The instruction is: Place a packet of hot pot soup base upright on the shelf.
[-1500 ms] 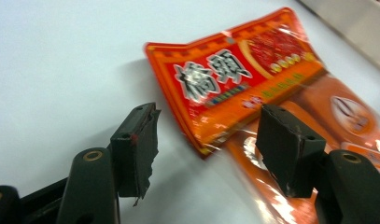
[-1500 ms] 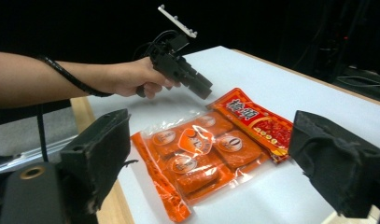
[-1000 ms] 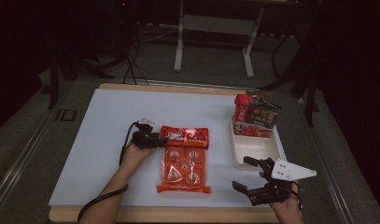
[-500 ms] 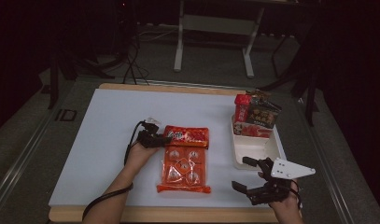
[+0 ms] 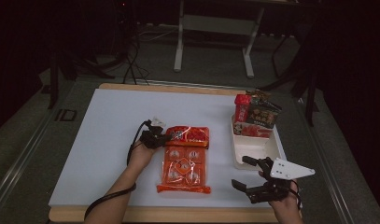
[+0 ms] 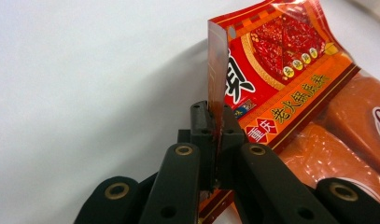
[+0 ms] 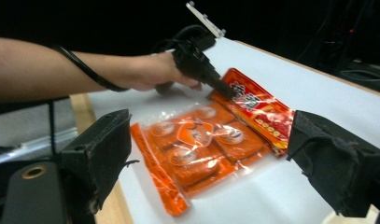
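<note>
1. At the near right edge of the table (image 5: 85, 154), the right gripper (image 5: 253, 175) sits in the person's right hand (image 5: 285, 205), its jaws spread wide with nothing between them; a grey plate (image 5: 290, 169) sits on top of it.
2. Just left of it, near the table's middle, lies an orange pack (image 5: 184, 161) of 6 wrapped pieces, flat on the white top, its red header at the far end.
3. At the pack's far left corner, the left gripper (image 5: 165, 137) is closed on the header's edge; in the left gripper view the jaws pinch that edge (image 6: 218, 93), which stands up off the table.
4. The left hand (image 5: 142, 154) rests beside the pack, a black cable (image 5: 108, 200) trailing along the forearm.
5. Farther right, a white tray (image 5: 253, 147) holds upright snack packs (image 5: 257, 114) at its far end; its near part is bare.
6. Beyond the table, a metal stand (image 5: 213, 37) rises from a dark floor.
</note>
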`<action>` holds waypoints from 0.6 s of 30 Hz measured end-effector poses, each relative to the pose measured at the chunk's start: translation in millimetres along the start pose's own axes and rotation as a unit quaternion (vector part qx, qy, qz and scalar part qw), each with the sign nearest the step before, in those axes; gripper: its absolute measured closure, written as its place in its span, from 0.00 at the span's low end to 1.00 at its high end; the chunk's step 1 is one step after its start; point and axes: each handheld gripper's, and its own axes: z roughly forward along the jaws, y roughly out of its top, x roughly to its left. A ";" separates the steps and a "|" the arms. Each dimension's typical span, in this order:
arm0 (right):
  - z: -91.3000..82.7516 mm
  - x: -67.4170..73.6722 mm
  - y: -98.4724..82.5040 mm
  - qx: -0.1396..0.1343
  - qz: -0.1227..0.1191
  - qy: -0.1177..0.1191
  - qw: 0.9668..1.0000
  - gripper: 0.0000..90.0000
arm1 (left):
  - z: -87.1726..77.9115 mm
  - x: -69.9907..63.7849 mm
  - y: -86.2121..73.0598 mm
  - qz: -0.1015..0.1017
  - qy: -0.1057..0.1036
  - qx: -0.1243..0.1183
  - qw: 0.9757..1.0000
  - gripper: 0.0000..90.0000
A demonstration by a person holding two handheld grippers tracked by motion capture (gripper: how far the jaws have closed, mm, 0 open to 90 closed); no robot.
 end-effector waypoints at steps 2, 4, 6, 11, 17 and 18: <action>0.3 -0.5 -0.4 -0.003 -0.004 0.003 1.000 0.15 | -3.7 -1.2 1.6 -0.002 0.000 -0.005 1.000 1.00; 0.6 -0.5 -0.5 -0.003 -0.007 0.005 1.000 0.15 | -8.4 -2.9 2.9 -0.003 0.002 -0.013 1.000 1.00; 1.2 -0.4 -0.5 -0.002 -0.008 0.008 1.000 0.15 | -13.6 -3.8 3.6 -0.013 -0.001 -0.023 1.000 1.00; 0.9 -0.1 -0.4 0.001 0.002 -0.001 1.000 0.14 | -26.4 -8.2 6.3 -0.001 0.001 -0.042 0.999 1.00; -3.4 -0.7 3.5 0.010 0.032 -0.013 0.999 0.13 | -43.3 -15.0 12.0 0.006 -0.003 -0.059 0.998 1.00; -4.2 -0.7 4.3 0.008 0.032 -0.015 0.999 0.13 | -46.9 -16.0 12.8 0.009 -0.005 -0.061 0.998 1.00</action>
